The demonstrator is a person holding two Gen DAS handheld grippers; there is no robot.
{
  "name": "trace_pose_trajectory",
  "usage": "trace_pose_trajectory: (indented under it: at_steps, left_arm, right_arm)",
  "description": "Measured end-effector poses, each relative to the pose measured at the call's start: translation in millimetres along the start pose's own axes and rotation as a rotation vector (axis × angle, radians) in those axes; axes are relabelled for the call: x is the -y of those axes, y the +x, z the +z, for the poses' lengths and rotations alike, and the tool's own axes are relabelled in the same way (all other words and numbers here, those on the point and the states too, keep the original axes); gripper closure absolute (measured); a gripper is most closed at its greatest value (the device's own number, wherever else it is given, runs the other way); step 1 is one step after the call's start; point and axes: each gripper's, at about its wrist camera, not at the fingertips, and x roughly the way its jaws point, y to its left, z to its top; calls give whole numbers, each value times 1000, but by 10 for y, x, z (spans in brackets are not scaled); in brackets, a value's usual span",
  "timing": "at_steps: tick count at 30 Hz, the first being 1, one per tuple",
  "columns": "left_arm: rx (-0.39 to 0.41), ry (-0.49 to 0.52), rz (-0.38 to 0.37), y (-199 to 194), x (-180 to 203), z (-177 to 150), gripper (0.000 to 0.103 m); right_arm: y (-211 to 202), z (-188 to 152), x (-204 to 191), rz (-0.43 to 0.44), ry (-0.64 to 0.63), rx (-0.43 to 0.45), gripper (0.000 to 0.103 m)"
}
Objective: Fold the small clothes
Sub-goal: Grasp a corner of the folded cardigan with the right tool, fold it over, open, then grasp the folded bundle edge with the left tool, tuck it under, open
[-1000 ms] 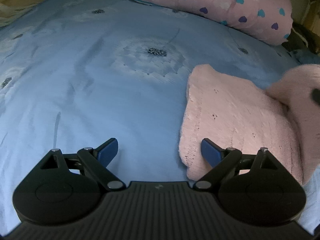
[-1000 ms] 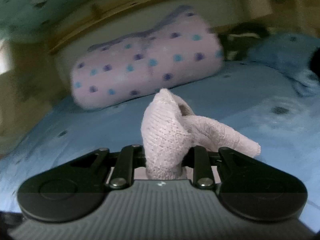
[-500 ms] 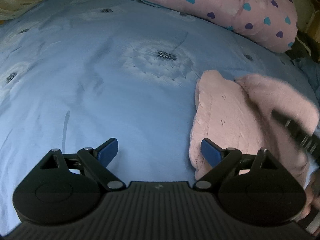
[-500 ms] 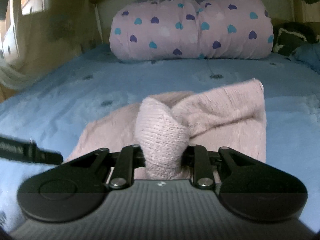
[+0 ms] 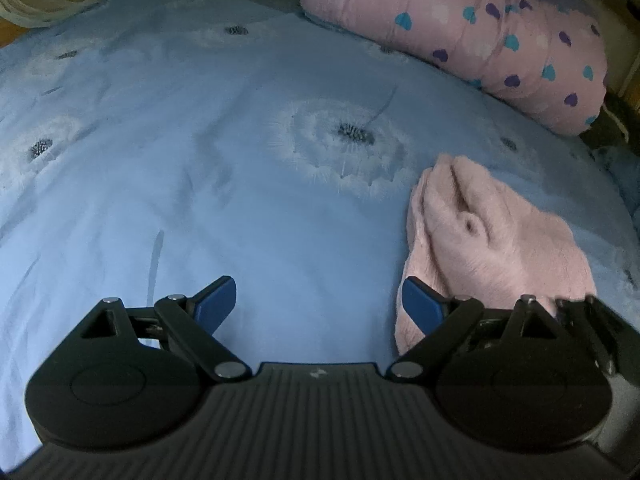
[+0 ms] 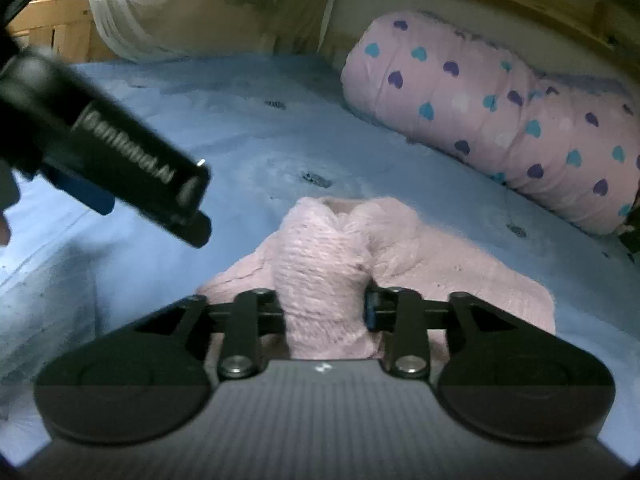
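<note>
Pale pink fuzzy knitted garment [image 5: 492, 248] at lower right. Light blue bedsheet with white dandelion print [image 5: 200, 184]. Pink bolster pillow with purple, teal, white hearts [image 5: 472, 28] at upper right.

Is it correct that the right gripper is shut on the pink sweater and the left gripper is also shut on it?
Not quite. The right gripper is shut on the pink sweater, but the left gripper is open and holds nothing; the left wrist view shows its blue pads wide apart beside the sweater's edge.
</note>
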Motion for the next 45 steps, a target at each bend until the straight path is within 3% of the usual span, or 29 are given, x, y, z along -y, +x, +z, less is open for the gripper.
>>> trace_pose_trajectory:
  at_steps: [2,9,13,18,21,23,27,29,31,35,37,41,45]
  left_arm:
    - [22,-11,-11,-42,-3,14,10]
    - [119,22,-121,-244,222,-3,10]
    - [174,94,-193,-327,482,-52,11]
    - [165,181,-237,-269,785,-148,12]
    - [137,219,-227,-178,897,-223,24]
    - [106,224,-221,-75,927,-253,41]
    - [37,165,-217,189,907,-271,56]
    - [56,139,-225,206,879,-258,71]
    - [86,109,-244,127,826,-229,76]
    - [173,38,-224,-140,596,-125,79]
    - [144,17,-198,-108,447,-110,79]
    - [8,-60,-189,141,215,-173,78]
    - [17,2,-192,141,264,-164,76]
  right_arm:
    - [-92,2,22,53,47,12,50]
    - [-539,-56,370,164,228,70,51]
    - [-744,-149,585,131,291,101,51]
    - [-877,-342,844,40,362,97,51]
    - [-871,-464,991,-14,432,87,51]
    - [-871,-550,1079,-36,493,79,51]
    - [-812,-684,1202,-49,569,60,50]
    - [-802,-727,1239,-38,599,64,50]
    - [-793,-744,1273,-29,626,72,50]
    - [-826,-743,1336,-55,676,105,50]
    - [-838,-731,1375,-69,684,109,49]
    - [-768,-691,1383,-68,672,100,49]
    - [-630,-671,1304,-36,661,67,49]
